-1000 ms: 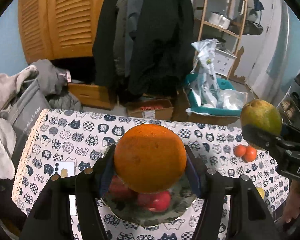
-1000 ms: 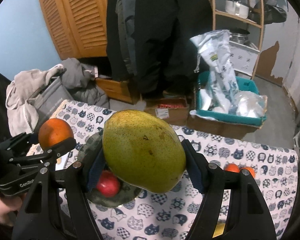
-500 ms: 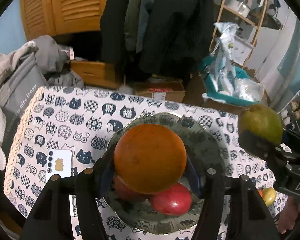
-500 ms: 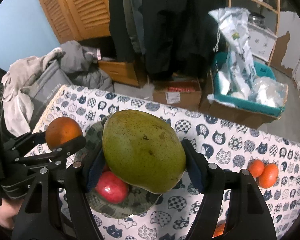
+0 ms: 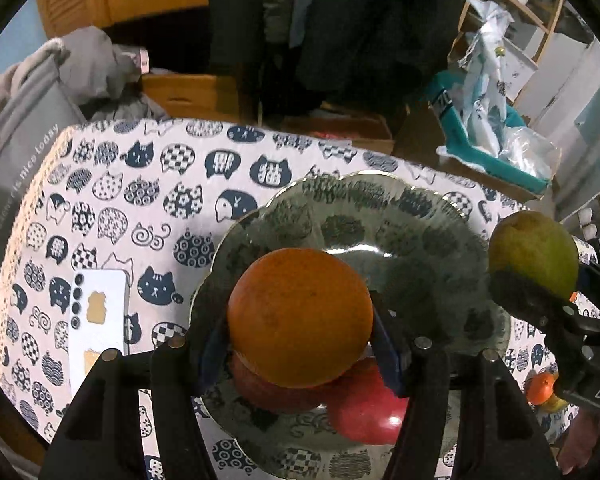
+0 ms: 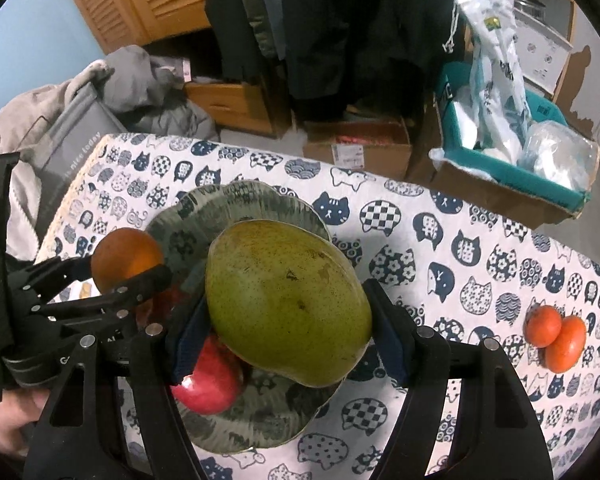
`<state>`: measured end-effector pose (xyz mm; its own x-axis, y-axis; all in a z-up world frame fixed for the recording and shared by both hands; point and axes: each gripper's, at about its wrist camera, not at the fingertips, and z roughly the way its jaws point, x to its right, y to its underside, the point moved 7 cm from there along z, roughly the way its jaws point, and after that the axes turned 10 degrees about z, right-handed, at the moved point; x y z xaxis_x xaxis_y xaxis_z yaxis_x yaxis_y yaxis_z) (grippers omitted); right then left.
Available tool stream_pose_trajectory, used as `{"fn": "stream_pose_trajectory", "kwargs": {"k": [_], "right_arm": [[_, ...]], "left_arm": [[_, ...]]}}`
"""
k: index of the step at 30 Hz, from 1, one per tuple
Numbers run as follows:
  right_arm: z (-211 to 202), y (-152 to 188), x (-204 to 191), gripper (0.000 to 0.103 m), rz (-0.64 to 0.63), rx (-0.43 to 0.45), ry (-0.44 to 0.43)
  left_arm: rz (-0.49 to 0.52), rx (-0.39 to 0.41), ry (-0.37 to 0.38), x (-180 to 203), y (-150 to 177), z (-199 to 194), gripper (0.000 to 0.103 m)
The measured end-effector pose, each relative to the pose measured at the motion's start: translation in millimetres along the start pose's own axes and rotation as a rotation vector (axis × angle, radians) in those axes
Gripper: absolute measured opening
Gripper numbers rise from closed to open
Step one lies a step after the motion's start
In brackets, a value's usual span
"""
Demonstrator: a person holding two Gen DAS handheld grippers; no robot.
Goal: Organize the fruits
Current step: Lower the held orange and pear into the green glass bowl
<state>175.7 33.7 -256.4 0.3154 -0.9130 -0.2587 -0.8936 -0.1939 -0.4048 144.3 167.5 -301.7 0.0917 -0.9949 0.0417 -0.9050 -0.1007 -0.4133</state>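
Both claws have descended toward the plate (image 5: 400, 208) on the bench (image 6: 440, 240), which now fills more of each view. The left claw (image 5: 300, 320) grips the orange (image 5: 300, 316) above the plate's red apples (image 5: 364, 408); the right claw (image 6: 288, 300) grips the mango (image 6: 288, 296) over the plate's right side. Release onto the plate appears imminent. Two tangerines (image 6: 556, 332) remain on the bench, well right of the plate.

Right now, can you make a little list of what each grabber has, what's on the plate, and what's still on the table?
left gripper: shut on the orange, over the plate
right gripper: shut on the mango, over the plate
plate: red apples
table: two small orange fruits, side by side; phone
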Motion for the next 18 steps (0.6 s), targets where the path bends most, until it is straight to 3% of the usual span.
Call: {"fn": "stream_pose_trajectory", "kwargs": {"k": [18], "right_arm": [[11.8, 4.4, 6.4, 0.073, 0.019, -0.026, 0.006]], "left_arm": [[-0.003, -0.023, 0.003, -2.5, 0.0, 13.9, 0.069]]}}
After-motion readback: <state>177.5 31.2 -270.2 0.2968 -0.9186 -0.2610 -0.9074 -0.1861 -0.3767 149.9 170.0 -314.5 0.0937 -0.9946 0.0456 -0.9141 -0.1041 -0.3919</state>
